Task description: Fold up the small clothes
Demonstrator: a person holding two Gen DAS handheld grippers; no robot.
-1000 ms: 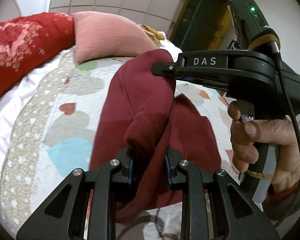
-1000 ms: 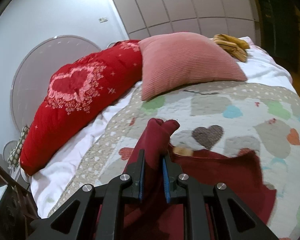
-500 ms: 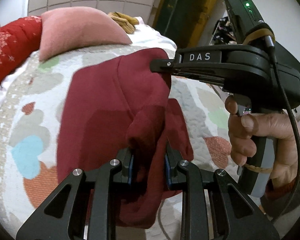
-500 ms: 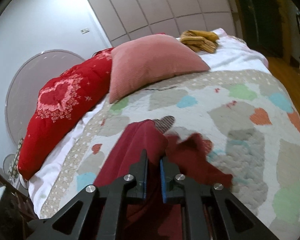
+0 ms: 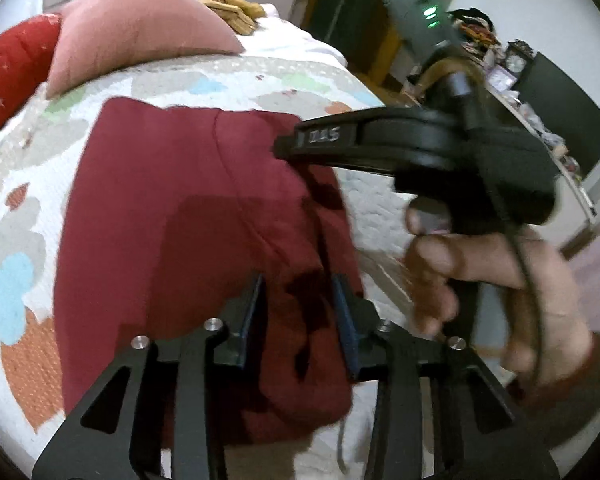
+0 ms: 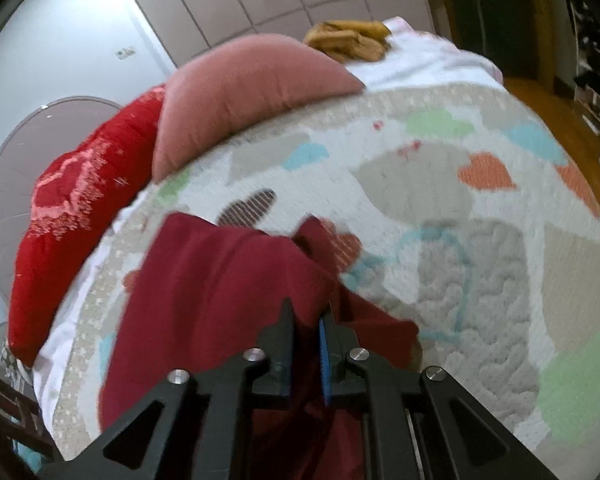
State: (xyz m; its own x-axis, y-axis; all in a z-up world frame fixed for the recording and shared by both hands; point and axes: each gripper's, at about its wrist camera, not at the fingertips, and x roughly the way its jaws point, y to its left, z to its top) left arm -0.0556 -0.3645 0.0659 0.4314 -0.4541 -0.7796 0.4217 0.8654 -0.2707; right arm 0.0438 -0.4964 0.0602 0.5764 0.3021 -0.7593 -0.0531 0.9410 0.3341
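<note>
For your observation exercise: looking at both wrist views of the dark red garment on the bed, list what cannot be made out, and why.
- Garment type: folded and blurred in both views.
- Its near edge: left view, hidden behind the left gripper, whose jaws are opening.
- Pinched part: right view, hidden inside the shut right gripper.
- Right gripper's label: left view, motion-blurred.
- Yellow item: too far away to identify.

Pink pillow by red cushion on heart quilt; yellow cloth behind

1. A bed fills the frame, covered by a heart-patterned quilt.
2. A dark red garment lies at centre.
3. A pink pillow, a red pillow and a yellow cloth lie along the upper part.
</note>
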